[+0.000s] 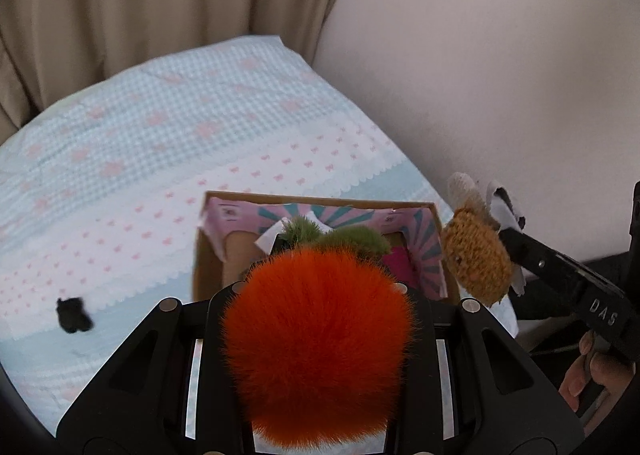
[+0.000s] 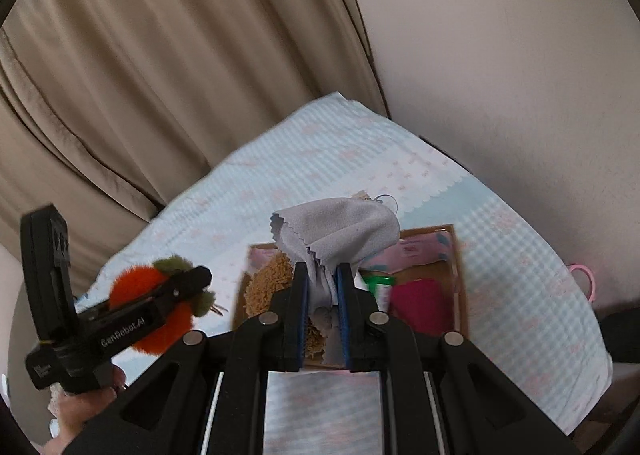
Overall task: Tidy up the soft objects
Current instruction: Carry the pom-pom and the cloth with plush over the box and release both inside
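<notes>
My left gripper [image 1: 320, 291] is shut on a fluffy orange pom-pom toy with green leaves [image 1: 316, 339], held just in front of a cardboard box [image 1: 208, 255] on the bed. It also shows in the right wrist view [image 2: 136, 295]. My right gripper [image 2: 322, 275] is shut on a grey cloth [image 2: 340, 227] together with a tan knitted toy [image 2: 272, 279], above the box's near edge [image 2: 460, 287]. The left wrist view shows that tan toy [image 1: 476, 255] right of the box.
The box holds a magenta item [image 2: 420, 303] and a green-capped item [image 2: 378, 281]. A small black object [image 1: 74, 315] lies on the blue-and-pink bedspread [image 1: 160, 143]. A pink ring [image 2: 586, 281] sits at the bed's right edge. Curtains [image 2: 160, 75] and a wall stand behind.
</notes>
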Action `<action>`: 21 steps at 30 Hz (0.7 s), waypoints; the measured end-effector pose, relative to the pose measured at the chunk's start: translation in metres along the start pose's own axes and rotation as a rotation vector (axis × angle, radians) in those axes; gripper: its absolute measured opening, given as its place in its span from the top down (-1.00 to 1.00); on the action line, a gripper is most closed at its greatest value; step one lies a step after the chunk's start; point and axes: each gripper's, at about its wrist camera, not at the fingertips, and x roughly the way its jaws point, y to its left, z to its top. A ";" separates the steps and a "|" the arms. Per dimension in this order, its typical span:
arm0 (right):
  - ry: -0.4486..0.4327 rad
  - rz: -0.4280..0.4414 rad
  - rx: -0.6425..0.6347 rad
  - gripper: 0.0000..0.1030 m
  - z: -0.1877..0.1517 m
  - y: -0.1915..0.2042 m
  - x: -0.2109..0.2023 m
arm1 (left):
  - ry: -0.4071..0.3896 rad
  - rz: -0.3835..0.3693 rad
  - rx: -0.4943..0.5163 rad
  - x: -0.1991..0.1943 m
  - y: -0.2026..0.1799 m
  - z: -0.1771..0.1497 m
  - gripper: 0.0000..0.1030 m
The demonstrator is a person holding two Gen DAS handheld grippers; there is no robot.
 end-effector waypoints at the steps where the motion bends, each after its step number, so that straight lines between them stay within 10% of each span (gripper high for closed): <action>1: 0.013 -0.003 -0.003 0.77 0.000 -0.007 0.007 | 0.010 0.006 0.005 0.009 -0.001 0.000 0.48; 14: 0.211 0.010 0.021 0.76 -0.009 -0.062 0.099 | 0.203 0.095 0.087 0.107 -0.009 -0.015 0.47; 16: 0.234 -0.003 0.026 0.74 -0.007 -0.063 0.105 | 0.228 0.121 0.076 0.110 -0.006 -0.015 0.19; 18: 0.269 -0.009 0.028 0.62 -0.007 -0.062 0.110 | 0.241 0.127 0.067 0.111 -0.004 -0.015 -1.00; 21: 0.294 0.000 0.037 -0.50 -0.004 -0.063 0.115 | 0.228 0.139 0.068 0.103 -0.002 -0.016 -0.99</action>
